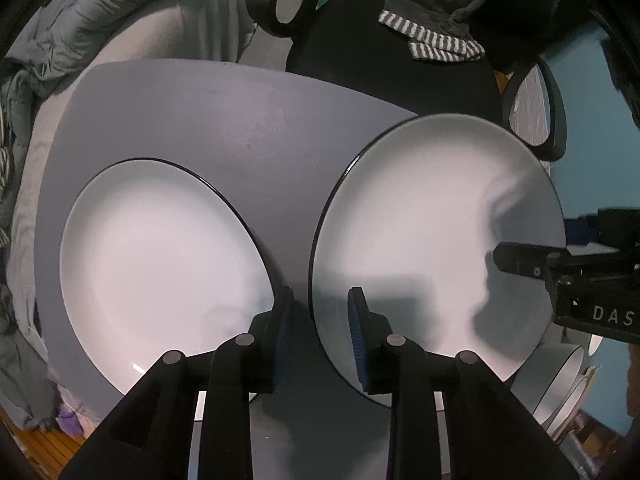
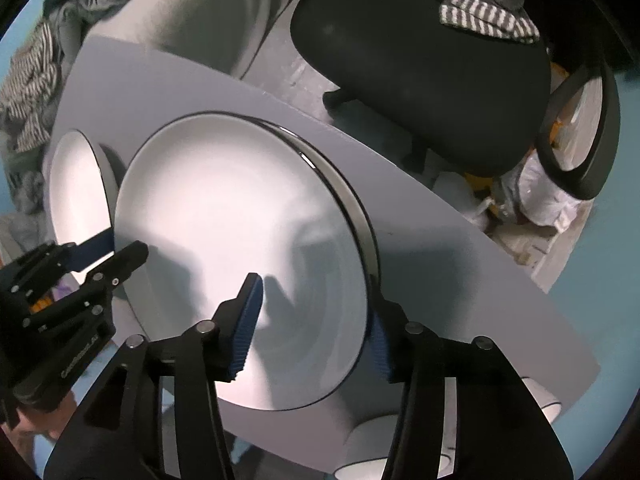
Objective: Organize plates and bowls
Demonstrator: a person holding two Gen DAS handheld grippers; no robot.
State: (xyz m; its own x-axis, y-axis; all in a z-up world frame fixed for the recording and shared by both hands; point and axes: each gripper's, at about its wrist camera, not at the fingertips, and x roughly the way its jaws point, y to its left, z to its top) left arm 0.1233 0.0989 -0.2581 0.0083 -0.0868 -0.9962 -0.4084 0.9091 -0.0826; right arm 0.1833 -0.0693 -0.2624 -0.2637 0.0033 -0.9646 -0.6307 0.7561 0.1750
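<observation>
Plates: the stacked plate (image 2: 240, 248) lies on the bench (image 2: 440, 216) with its near rim between the half-open right claw (image 2: 312, 332); left claw (image 1: 320, 332), narrow and empty, straddles its opposite rim

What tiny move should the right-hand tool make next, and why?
Probably lift the right gripper straight up, clear of the top plate: its jaws stand open astride the rim, and that plate already rests on a lower plate, so nothing seems left to hold.

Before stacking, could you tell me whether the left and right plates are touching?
Apart: the left wrist view shows table between the left plate and right plate.
</observation>
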